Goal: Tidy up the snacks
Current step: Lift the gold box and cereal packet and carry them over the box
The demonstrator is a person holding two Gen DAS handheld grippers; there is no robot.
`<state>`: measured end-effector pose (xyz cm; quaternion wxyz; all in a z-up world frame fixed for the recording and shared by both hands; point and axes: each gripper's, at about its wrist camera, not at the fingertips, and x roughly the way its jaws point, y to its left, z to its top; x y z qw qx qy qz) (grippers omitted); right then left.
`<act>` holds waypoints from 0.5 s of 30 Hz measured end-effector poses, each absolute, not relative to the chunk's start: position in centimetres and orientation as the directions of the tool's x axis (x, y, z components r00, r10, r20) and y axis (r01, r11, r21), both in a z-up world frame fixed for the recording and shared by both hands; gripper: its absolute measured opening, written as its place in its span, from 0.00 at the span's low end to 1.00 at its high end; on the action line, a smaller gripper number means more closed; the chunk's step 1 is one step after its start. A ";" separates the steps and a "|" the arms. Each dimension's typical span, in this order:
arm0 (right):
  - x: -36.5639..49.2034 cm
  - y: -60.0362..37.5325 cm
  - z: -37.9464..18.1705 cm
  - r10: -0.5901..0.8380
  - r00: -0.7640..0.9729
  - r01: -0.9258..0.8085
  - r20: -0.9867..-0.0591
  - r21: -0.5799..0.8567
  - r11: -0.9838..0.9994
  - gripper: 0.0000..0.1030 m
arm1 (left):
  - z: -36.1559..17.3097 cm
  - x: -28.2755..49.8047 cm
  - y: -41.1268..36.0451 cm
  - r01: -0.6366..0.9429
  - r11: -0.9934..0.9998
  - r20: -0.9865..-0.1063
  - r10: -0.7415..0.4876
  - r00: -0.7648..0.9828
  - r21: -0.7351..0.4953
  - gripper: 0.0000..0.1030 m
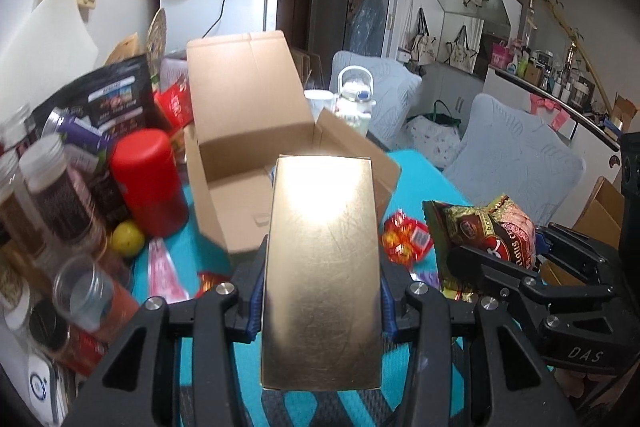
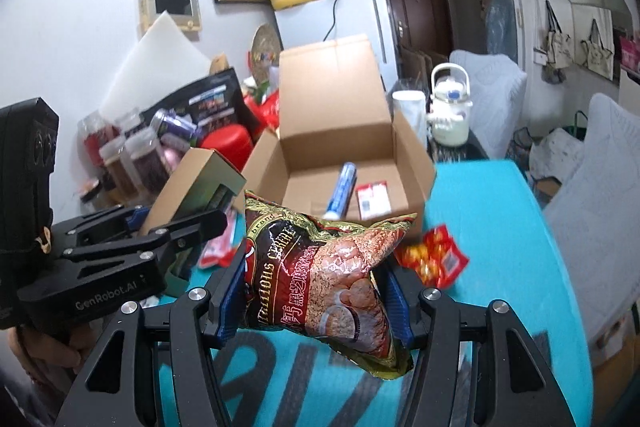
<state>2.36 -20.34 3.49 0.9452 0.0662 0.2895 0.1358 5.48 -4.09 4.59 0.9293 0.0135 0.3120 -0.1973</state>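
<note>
The left gripper [image 1: 320,291] pinches one gold box [image 1: 322,267] by its sides, and the right gripper [image 2: 316,291] squeezes one cereal bag [image 2: 320,283]. Both hang above the teal table [image 2: 500,227]. Beyond stands one open cardboard carton [image 2: 340,131] holding one tube [image 2: 340,193] and one small packet [image 2: 372,201]. One red-and-yellow packet [image 2: 434,255] lies near the carton's right, and jars [image 1: 52,195] crowd the left.

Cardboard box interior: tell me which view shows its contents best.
The right wrist view. It looks down into the open cardboard box, showing a white and blue tube and a red and white packet on its floor. In the left wrist view, the gold box hides most of the floor.
</note>
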 end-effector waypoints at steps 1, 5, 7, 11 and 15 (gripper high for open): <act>2.9 -20.4 3.8 0.298 0.797 -0.222 -0.525 0.204 0.953 0.57 | 4.9 6.1 -4.2 0.377 0.922 -0.577 -0.358 0.734 -0.093 0.42; 4.8 -20.6 4.7 0.299 0.803 -0.235 -0.515 0.188 0.954 0.57 | 5.4 8.2 -4.5 0.374 0.923 -0.559 -0.357 0.748 -0.089 0.42; 5.8 -20.5 5.0 0.297 0.805 -0.241 -0.513 0.176 0.955 0.57 | 5.6 9.1 -4.6 0.371 0.924 -0.557 -0.356 0.750 -0.091 0.42; 8.1 -20.6 5.4 0.301 0.807 -0.250 -0.508 0.169 0.954 0.57 | 5.7 11.6 -4.8 0.358 0.928 -0.551 -0.353 0.756 -0.103 0.42; 10.7 -21.0 5.4 0.324 0.804 -0.254 -0.498 0.205 0.945 0.57 | 5.6 13.9 -5.1 0.343 0.934 -0.548 -0.339 0.765 -0.099 0.42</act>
